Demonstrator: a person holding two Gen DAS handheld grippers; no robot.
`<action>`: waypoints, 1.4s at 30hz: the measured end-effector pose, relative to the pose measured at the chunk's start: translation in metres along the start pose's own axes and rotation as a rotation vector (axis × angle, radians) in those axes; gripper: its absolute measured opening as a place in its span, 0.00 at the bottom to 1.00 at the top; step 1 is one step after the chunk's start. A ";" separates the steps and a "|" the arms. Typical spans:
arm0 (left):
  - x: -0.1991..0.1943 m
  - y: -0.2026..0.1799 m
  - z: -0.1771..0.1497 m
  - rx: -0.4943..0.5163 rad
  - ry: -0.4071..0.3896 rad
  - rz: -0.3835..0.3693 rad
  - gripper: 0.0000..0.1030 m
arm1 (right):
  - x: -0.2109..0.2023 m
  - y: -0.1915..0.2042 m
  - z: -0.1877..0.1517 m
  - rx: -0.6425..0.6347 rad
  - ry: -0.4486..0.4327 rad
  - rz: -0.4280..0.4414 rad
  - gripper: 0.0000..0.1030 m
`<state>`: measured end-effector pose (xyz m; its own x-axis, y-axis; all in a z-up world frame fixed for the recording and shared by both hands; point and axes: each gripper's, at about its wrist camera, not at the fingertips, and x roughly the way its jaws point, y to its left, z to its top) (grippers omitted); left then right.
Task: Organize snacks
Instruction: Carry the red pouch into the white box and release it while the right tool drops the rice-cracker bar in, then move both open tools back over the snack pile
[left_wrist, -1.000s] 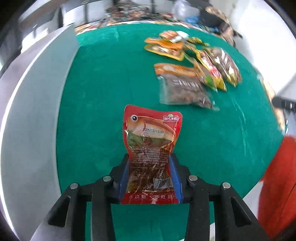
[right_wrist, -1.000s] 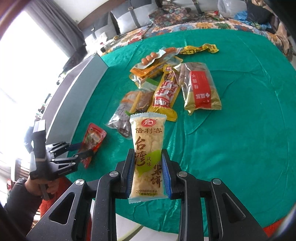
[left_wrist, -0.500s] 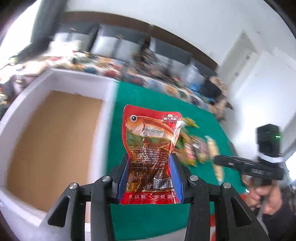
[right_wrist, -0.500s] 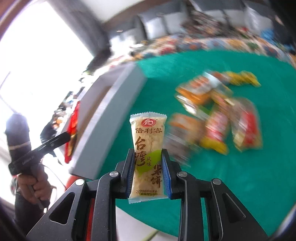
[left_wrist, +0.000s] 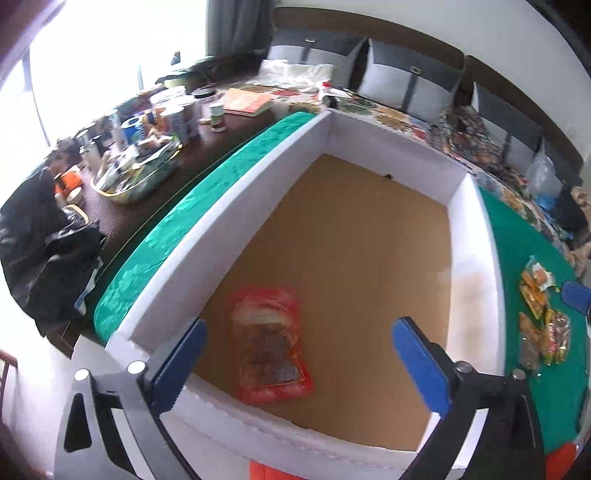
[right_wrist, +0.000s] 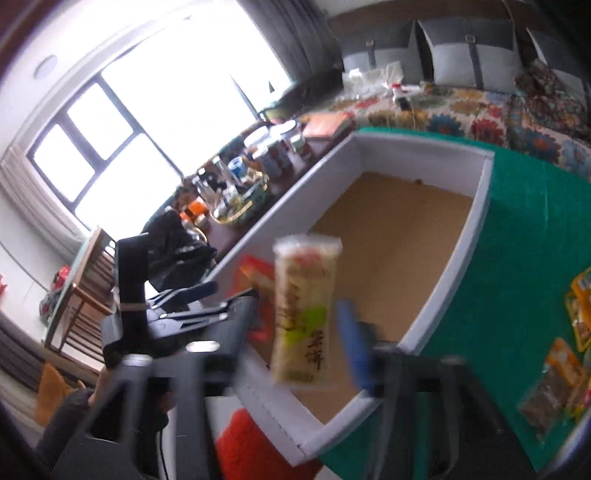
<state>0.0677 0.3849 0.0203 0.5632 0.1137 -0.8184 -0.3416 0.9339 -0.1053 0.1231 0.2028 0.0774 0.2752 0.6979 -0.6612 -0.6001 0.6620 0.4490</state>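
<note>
The yellow rice-cracker packet (right_wrist: 304, 310), a long slim glossy pouch, stands upright between the right gripper (right_wrist: 306, 343) jaws, which look spread; whether they grip it cannot be told through the blur. It hangs over the near corner of the white foam box (left_wrist: 472, 229), whose flat brown cardboard floor lies directly below. The red fish pouch (left_wrist: 269, 343), crinkly plastic, lies flat inside near the left wall, long axis running near to far. The left gripper (left_wrist: 295, 354) hovers above it, jaws wide and empty.

Fish pouch (left_wrist: 271, 341) lies in box (left_wrist: 229, 206); snack pile (left_wrist: 541, 317) right of it
</note>
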 end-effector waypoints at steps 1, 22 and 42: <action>0.000 0.000 -0.003 -0.004 0.001 -0.002 0.97 | 0.002 -0.002 -0.001 0.001 -0.005 -0.010 0.65; -0.032 -0.303 -0.101 0.330 0.013 -0.435 1.00 | -0.213 -0.327 -0.267 0.304 -0.135 -0.943 0.67; 0.101 -0.332 -0.115 0.285 -0.004 -0.281 1.00 | -0.252 -0.404 -0.281 0.515 -0.171 -0.961 0.91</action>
<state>0.1508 0.0473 -0.0924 0.6085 -0.1587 -0.7776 0.0485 0.9854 -0.1631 0.0850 -0.3179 -0.1065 0.5830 -0.1667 -0.7952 0.2939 0.9557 0.0151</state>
